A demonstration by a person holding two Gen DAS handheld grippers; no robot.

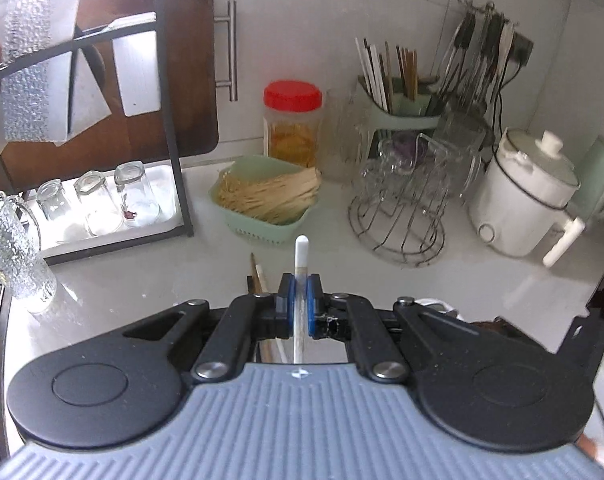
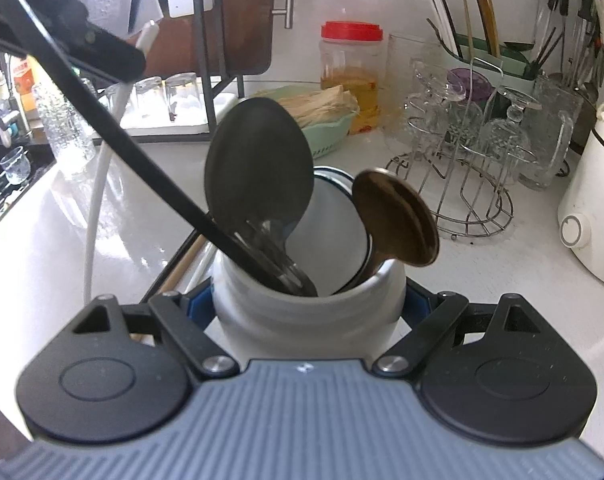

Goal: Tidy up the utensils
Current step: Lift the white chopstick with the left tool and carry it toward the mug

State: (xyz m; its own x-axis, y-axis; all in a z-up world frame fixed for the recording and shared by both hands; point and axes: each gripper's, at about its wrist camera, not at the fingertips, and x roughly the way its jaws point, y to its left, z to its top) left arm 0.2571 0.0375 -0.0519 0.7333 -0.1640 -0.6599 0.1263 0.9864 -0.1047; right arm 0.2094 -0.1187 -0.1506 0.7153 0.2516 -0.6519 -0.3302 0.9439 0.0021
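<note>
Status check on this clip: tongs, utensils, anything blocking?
Left tongs shut on a white chopstick, held off the counter. Right tongs clamped on the white jar holding spoons. Nothing blocking.

Right claw (image 2: 308, 304) clamping white utensil jar (image 2: 306, 312), black spoon (image 2: 257, 164) inside

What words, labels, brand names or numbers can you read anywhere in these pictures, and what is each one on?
No text can be read as words.
Orange package at the far left of the right wrist view: print on it, too blurred to read.
Upturned glass on the rack tray: small dark red mark, too small to read.
Red-lidded jar: no label legible.
White cooker: no readable marking.
</note>
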